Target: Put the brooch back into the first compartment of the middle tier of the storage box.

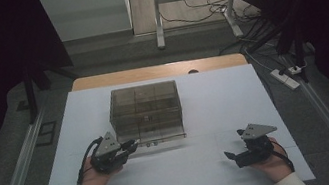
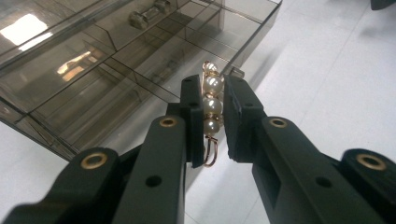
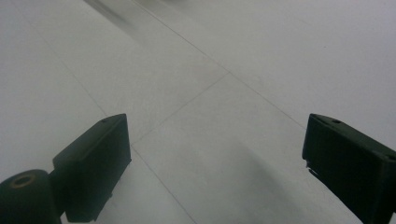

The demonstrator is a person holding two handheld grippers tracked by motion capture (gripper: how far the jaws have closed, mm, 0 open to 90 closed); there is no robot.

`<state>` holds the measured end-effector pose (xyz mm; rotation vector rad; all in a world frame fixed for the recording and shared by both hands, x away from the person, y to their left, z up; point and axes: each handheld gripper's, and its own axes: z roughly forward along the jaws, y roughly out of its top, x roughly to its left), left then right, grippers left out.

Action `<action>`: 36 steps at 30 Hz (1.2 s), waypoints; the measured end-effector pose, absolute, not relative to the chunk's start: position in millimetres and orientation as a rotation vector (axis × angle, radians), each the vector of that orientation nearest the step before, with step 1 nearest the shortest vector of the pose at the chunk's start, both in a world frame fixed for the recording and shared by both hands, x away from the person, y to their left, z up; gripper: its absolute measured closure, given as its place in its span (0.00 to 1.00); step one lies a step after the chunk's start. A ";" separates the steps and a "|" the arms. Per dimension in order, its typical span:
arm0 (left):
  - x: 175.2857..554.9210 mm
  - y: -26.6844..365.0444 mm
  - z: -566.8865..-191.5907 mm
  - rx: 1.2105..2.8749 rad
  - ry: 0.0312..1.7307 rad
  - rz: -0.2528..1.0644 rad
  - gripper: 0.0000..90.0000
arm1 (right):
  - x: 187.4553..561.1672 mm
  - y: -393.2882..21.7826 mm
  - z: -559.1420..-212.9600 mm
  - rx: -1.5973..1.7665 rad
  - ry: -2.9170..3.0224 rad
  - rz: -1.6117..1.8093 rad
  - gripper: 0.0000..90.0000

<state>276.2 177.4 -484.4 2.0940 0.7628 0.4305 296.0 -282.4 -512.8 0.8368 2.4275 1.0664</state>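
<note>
The white desk carries a smoked, see-through organiser box near its middle, with a shallow drawer drawn out toward the person and divided into several compartments. In the left gripper view one far compartment holds a small metallic item that cannot be identified; the compartments nearest the jaws appear vacant. The left gripper sits just at the drawer's front left corner, its jaws drawn in close and pinching a pearl hair clip: a row of pearls on a gold-coloured frame, held upright between the pads, clear of the desk and just short of the drawer's rim. The right gripper rests well apart at the right side of the desk, jaws spread wide with nothing but bare desk surface between them. Judgement: the step in hand is the carry of the clip to the drawer, with placing not yet done. The next move appears to call for advancing the left gripper over the rim, lowering the clip into a free compartment without striking a divider, then parting the jaws. The right gripper looks positioned to push the drawer shut afterwards, though that remains an inference.
</note>
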 end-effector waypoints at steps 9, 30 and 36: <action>283.4 177.8 -484.2 2.083 0.784 0.455 0.86 | 296.2 -282.1 -513.3 0.836 2.432 1.065 0.08; 297.4 186.2 -485.6 2.040 0.850 0.499 0.86 | 296.5 -280.7 -514.4 0.828 2.435 1.047 0.09; 302.6 187.3 -486.9 2.033 0.868 0.511 0.86 | 296.7 -280.4 -514.8 0.827 2.437 1.051 0.09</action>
